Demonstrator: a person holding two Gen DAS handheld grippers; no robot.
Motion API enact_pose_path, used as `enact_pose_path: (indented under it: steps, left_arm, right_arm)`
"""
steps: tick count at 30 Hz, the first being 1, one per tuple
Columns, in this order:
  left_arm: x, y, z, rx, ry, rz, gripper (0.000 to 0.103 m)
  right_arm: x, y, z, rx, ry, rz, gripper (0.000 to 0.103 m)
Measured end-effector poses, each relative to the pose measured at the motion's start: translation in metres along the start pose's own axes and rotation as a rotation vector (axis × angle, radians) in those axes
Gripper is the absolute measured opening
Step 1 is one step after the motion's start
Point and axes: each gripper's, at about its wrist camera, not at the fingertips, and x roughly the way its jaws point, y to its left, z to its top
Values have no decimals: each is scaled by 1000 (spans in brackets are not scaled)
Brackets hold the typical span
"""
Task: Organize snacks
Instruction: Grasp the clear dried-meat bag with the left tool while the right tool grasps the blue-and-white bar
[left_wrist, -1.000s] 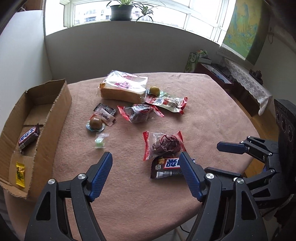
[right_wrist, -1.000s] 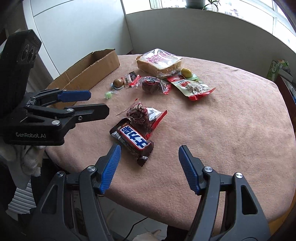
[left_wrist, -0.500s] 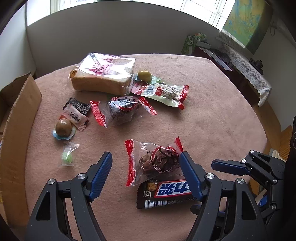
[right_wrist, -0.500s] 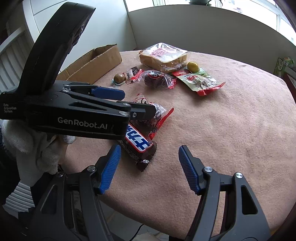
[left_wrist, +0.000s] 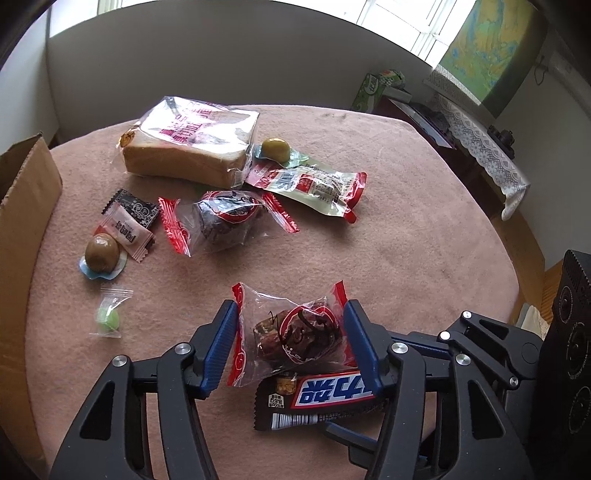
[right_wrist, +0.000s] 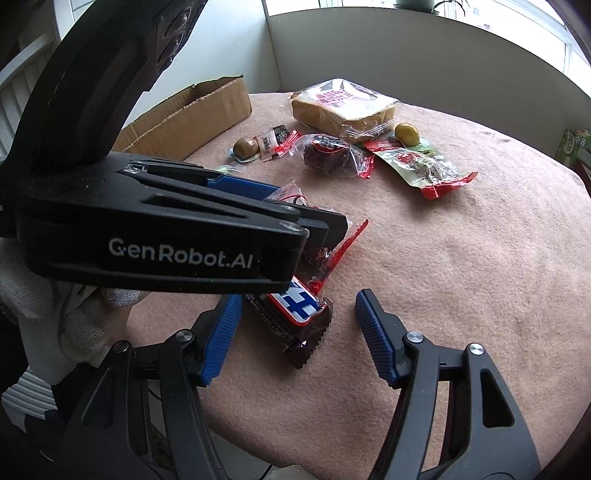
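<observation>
Straddling clear red-edged snack packet (left_wrist: 291, 332), left hand-held gripper (left_wrist: 291, 345), fingers spread

left hand-held gripper (left_wrist: 291, 345): black frame, ribbed blue pads, silver screws, white "GenRobot.AI" lettering
right hand-held gripper (right_wrist: 297, 336): same black-and-blue build
hand (right_wrist: 59, 325): white knit glove

Snack packet (left_wrist: 291, 332) overlaps chocolate bar (left_wrist: 325, 398), seemingly on top; box (left_wrist: 22, 221) far left.

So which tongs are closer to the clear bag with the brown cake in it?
Left. The left tongs sit around the cake bag, one finger on each side. The right tongs wait lower, around the Snickers bar.
</observation>
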Motion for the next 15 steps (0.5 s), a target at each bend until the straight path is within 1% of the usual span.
enact_pose_path:
  steps: [1, 4, 8, 10, 15]
  left_arm:
    - [0, 1, 0, -3, 0, -4, 54]
    - [0, 2, -1, -6, -4, -5, 49]
    - [-4, 10, -1, -27, -14, 5, 48]
    - [-8, 20, -2, -47, -18, 10, 48]
    - [-13, 30, -3, -64, -25, 27, 48]
  right_arm:
    - [0, 0, 0, -1, 0, 3, 63]
    - [2, 3, 2, -12, 2, -3, 62]
    - [7, 9, 5, -37, 7, -11, 61]
    - [11, 14, 7, -58, 12, -10, 55]
    - [18, 29, 8, -136, 25, -57, 50]
